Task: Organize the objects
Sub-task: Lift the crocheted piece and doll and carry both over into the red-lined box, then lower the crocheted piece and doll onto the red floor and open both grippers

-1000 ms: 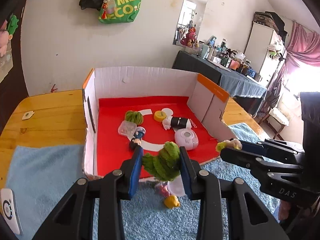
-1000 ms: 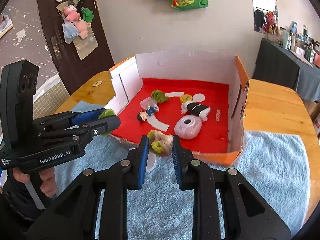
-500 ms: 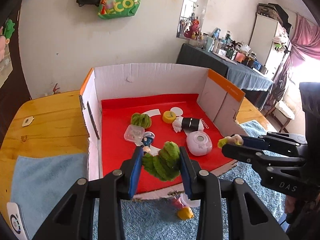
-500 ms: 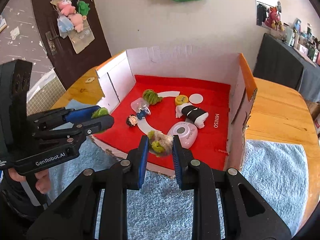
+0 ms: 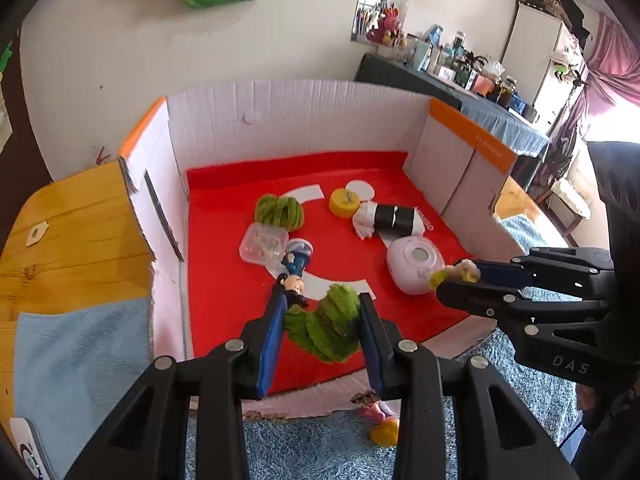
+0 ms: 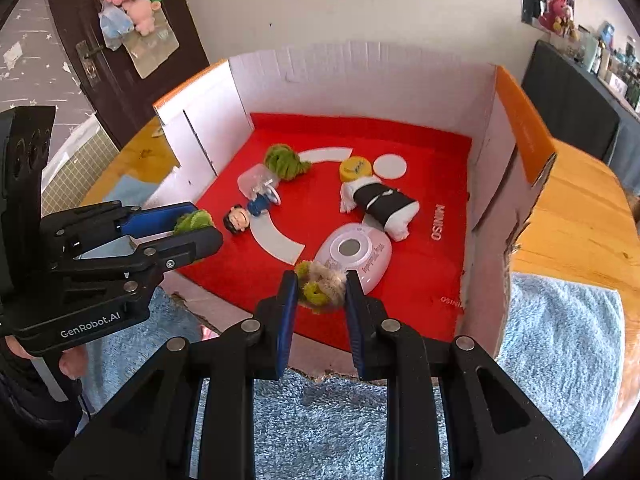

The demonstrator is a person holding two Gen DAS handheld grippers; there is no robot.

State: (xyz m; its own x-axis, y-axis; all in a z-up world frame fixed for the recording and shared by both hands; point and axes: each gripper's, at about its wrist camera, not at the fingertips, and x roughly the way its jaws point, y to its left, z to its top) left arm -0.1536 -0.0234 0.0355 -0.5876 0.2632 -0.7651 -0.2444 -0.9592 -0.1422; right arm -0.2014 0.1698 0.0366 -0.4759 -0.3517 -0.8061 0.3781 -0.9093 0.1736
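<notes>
The left tool (image 5: pixel 320 320) squeezes a fuzzy green ball (image 5: pixel 326 330) between its two blue pads, and it hangs over the front part of the red floor of the box (image 5: pixel 304 120). The right tool (image 6: pixel 320 286) pinches a small fluffy tuft (image 6: pixel 322 282) that is green and tan, and it hangs just in front of the pink round gadget (image 6: pixel 354 254). Both tools are closed tight on their things. The box is open at the front and has white walls with orange edges. Inside it lie another green fuzzy ball (image 5: pixel 279 211), a clear little tub (image 5: pixel 263 244), a small doll (image 5: pixel 295 270) with dark hair, a yellow cap (image 5: pixel 344 203) and a black and white roll (image 5: pixel 390 220). The doll lies just beside the clear tub. The box sits on a wooden desk (image 5: pixel 72 232) with a blue towel (image 5: pixel 80 356) spread in front. A small yellow and pink toy (image 5: pixel 382 426) lies on the towel, outside the box, near the torn front edge.
</notes>
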